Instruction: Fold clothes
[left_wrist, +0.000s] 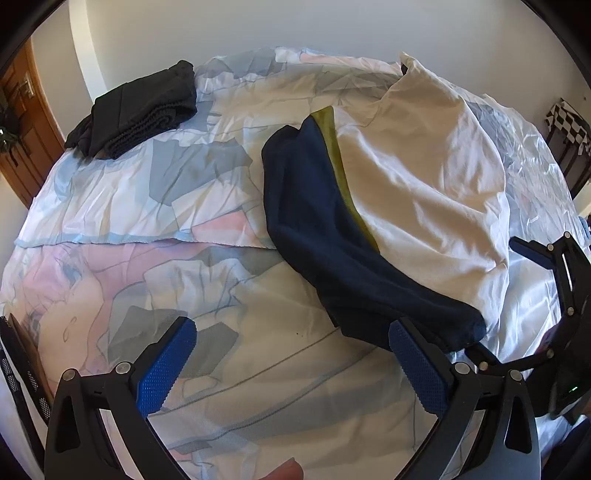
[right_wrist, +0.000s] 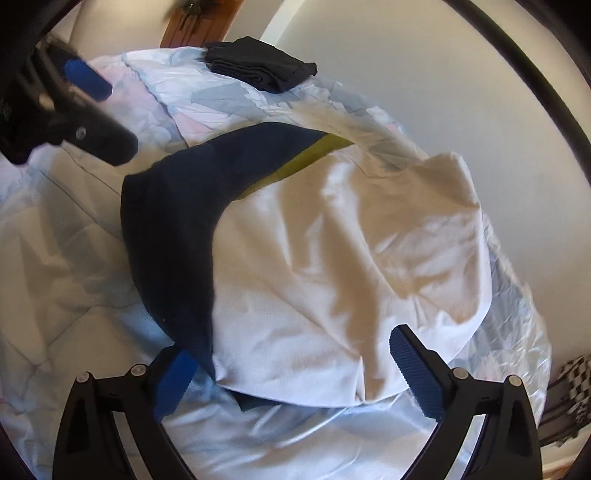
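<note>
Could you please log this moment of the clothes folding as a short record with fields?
surface: bed with patterned duvet
garment in work: white, navy and olive garment, spread out and creased, not yet folded
finished pile: dark folded clothes at the far corner of the bed
left gripper: open, over bare duvet, holding nothing
right gripper: open wide, at the garment's near hem, pads not pressing on it

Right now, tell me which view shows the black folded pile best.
The left wrist view: the black folded pile lies sharp and whole on the bedcover at upper left, its stacked folds readable. The right wrist view shows it smaller, at the top edge, slightly blurred, folds hard to make out.
</note>
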